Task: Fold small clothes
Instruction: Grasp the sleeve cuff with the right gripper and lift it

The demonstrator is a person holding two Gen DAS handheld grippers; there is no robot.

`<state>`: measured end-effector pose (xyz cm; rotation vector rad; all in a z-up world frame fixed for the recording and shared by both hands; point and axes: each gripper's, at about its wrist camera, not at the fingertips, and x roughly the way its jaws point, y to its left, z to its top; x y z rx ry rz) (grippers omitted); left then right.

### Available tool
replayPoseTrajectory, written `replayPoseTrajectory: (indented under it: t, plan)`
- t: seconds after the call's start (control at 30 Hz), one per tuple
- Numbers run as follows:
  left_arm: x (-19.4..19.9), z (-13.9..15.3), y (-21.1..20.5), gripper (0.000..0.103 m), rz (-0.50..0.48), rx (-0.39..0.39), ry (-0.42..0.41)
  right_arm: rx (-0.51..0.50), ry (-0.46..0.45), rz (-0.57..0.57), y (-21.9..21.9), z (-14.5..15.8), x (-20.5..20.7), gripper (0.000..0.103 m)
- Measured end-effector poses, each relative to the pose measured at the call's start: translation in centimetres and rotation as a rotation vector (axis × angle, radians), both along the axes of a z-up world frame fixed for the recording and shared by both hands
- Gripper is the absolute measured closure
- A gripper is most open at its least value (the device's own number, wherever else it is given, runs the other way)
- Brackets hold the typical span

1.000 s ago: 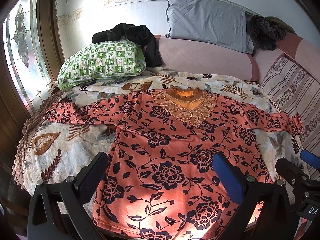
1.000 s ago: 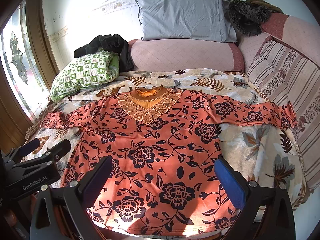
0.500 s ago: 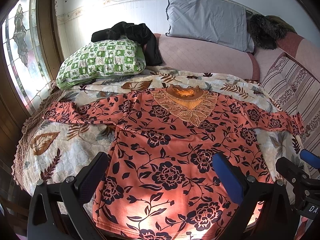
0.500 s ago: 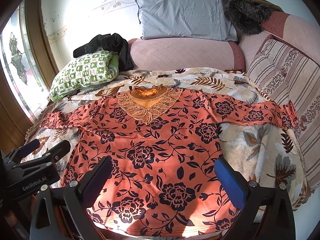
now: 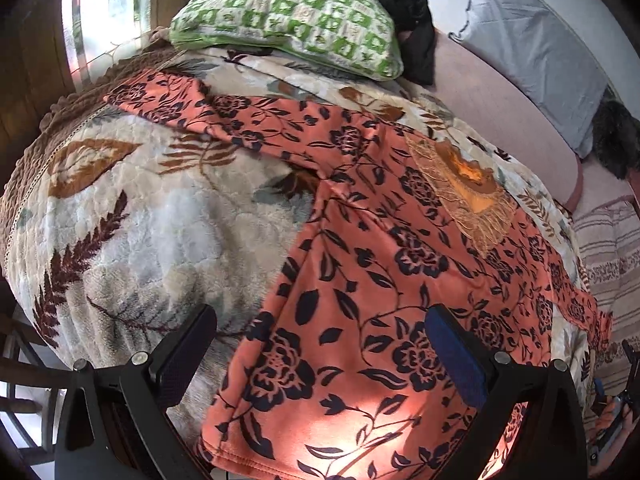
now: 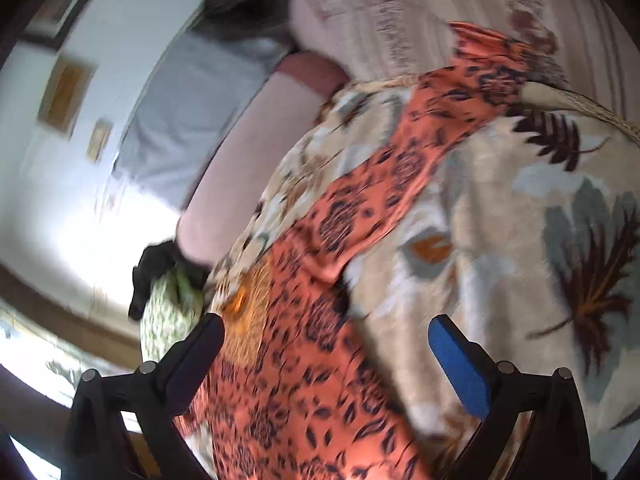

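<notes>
Both grippers, left (image 5: 320,354) and right (image 6: 326,354), gape empty above a flat-spread orange long-sleeved blouse with dark flowers (image 5: 372,272) on a leaf-patterned plush blanket (image 5: 152,216).

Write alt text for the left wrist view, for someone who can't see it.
An orange floral blouse lies spread flat on a leaf-patterned blanket, with the open left gripper above its hem. A green checked pillow sits beyond.

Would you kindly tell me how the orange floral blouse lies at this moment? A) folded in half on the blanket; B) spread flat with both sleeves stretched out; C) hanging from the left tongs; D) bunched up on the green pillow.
B: the orange floral blouse lies flat on the blanket, sleeves out sideways, and the left tongs are open, holding nothing.
</notes>
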<state>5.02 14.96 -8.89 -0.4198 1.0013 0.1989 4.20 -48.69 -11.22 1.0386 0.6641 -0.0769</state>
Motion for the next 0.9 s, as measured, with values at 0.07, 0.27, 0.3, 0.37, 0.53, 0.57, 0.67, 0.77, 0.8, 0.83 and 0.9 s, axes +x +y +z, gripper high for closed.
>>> replayPoseTrajectory:
  t: [0.07,0.27,0.3,0.37,0.53,0.57,0.67,0.77,0.8,0.83,0.9]
  plan:
    - [0.3,-0.7,1.6,0.0,0.04,0.02,0.02,0.108,0.015,-0.144,-6.2,-2.7,1.4,0.011]
    - [1.8,-2.1,3.7,0.0,0.077,0.076,0.054,0.131,0.074,-0.34,-16.7,-5.3,7.0,0.031]
    - [2.2,-2.4,3.6,0.0,0.076,0.078,0.06,0.132,0.087,-0.347,-17.3,-5.6,7.9,0.031]
    - [2.7,-3.0,3.3,0.0,0.067,0.082,0.078,0.104,0.117,-0.369,-18.0,-6.3,9.3,0.036]
    - [3.1,-3.6,2.6,0.0,0.022,0.111,0.077,0.008,0.212,-0.367,-18.5,-6.9,11.8,0.09]
    - [2.9,-3.6,2.8,0.0,0.021,0.115,0.07,-0.032,0.223,-0.36,-18.4,-6.3,12.1,0.094]
    - [2.3,-3.5,3.7,0.0,0.03,0.107,0.04,-0.175,0.16,-0.286,-15.9,-2.3,12.9,0.095]
    - [1.7,-3.7,4.8,0.0,0.048,0.079,0.021,-0.297,0.05,-0.177,-11.2,3.5,14.5,0.096]
    - [1.4,-3.7,5.2,0.0,0.055,0.072,0.014,-0.35,0.009,-0.129,-8.8,5.7,15.2,0.096]
    - [1.1,-3.7,5.5,0.0,0.061,0.064,0.007,-0.391,-0.038,-0.072,-6.1,7.7,15.9,0.096]
    - [0.3,-3.8,6.2,0.0,0.069,0.053,-0.006,-0.453,-0.125,0.043,0.0,11.0,17.2,0.096]
